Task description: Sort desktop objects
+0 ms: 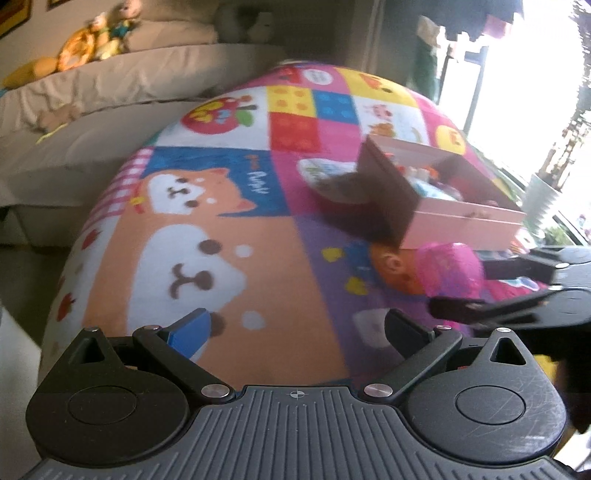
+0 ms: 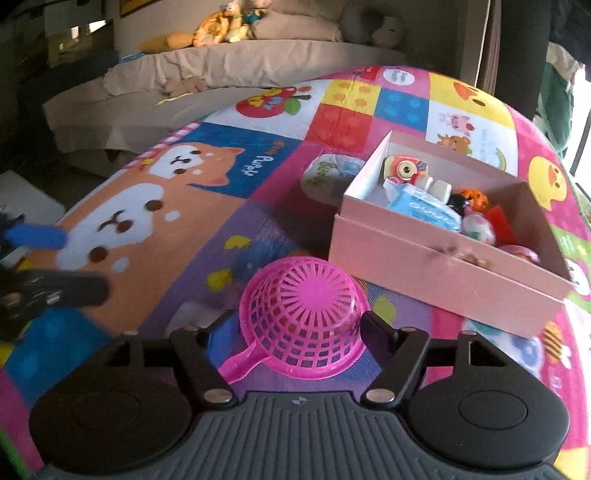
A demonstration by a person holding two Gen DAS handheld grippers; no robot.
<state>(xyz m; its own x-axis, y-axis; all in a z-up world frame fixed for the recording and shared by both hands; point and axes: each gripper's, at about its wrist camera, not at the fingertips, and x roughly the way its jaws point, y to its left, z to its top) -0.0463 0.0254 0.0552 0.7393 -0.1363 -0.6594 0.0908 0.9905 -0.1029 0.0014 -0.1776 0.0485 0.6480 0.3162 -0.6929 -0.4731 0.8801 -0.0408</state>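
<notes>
A pink plastic strainer point(image 2: 301, 317) lies upside down on the colourful mat, right between the fingers of my right gripper point(image 2: 295, 332), which is open around it. It also shows in the left wrist view point(image 1: 448, 271), with the right gripper's fingers point(image 1: 458, 308) beside it. A pink cardboard box point(image 2: 439, 269) behind it holds several toys, among them a red toy camera point(image 2: 406, 168) and a blue packet point(image 2: 424, 208). My left gripper point(image 1: 295, 332) is open and empty above the mat; it also shows at the left of the right wrist view point(image 2: 55, 258).
A white packet point(image 2: 328, 173) lies on the mat by the box's far left corner. The box point(image 1: 461, 218) has a dark flap standing up. A beige sofa with plush toys point(image 2: 229, 26) is behind the table. The mat point(image 1: 207, 229) covers the whole table.
</notes>
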